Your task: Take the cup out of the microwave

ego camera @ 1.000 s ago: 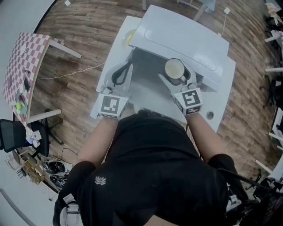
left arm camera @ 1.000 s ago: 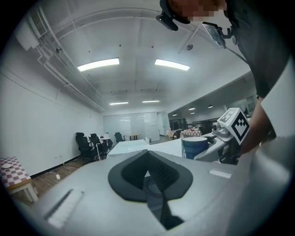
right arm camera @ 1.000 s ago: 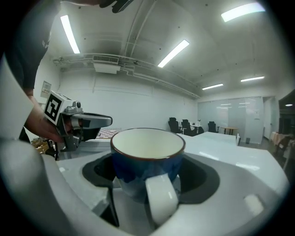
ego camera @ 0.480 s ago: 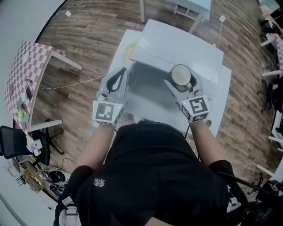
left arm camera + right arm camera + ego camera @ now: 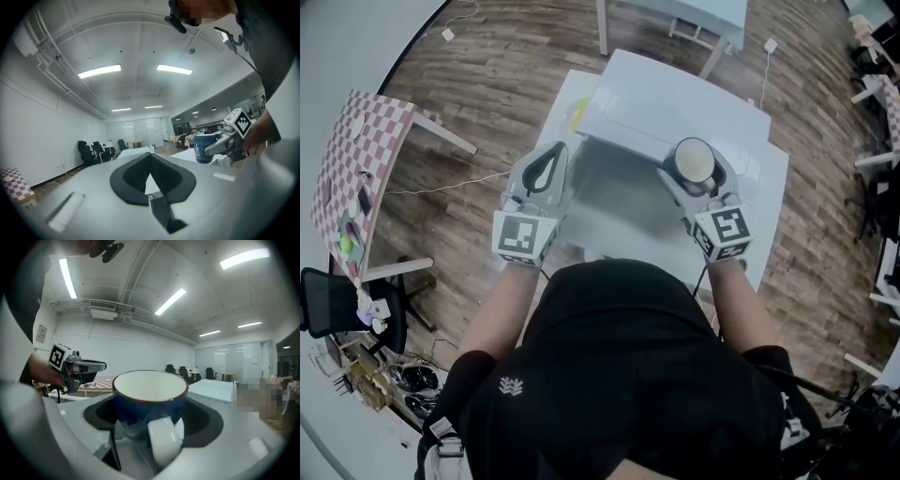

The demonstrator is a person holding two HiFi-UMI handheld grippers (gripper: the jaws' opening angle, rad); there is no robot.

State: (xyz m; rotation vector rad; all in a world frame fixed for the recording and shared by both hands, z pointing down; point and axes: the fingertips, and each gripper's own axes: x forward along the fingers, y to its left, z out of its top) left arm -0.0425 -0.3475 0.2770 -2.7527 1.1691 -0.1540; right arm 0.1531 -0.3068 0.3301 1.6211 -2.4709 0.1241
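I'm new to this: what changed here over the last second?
The right gripper, clamped on the blue cup throughout, carried it slightly rightward along the front of the white microwave. The left gripper barely shifted and is shut and empty, as before. Nothing was grabbed or released.

A checkered table (image 5: 352,159) and black chair (image 5: 323,295) stand on wooden floor (image 5: 497,56).

I reach my left arm (image 5: 500,309) and right arm (image 5: 739,302) forward, side by side. My left hand-held gripper (image 5: 553,153) has its jaws closed on nothing. My right hand-held gripper (image 5: 695,150) clamps a cup (image 5: 694,163), held upright.
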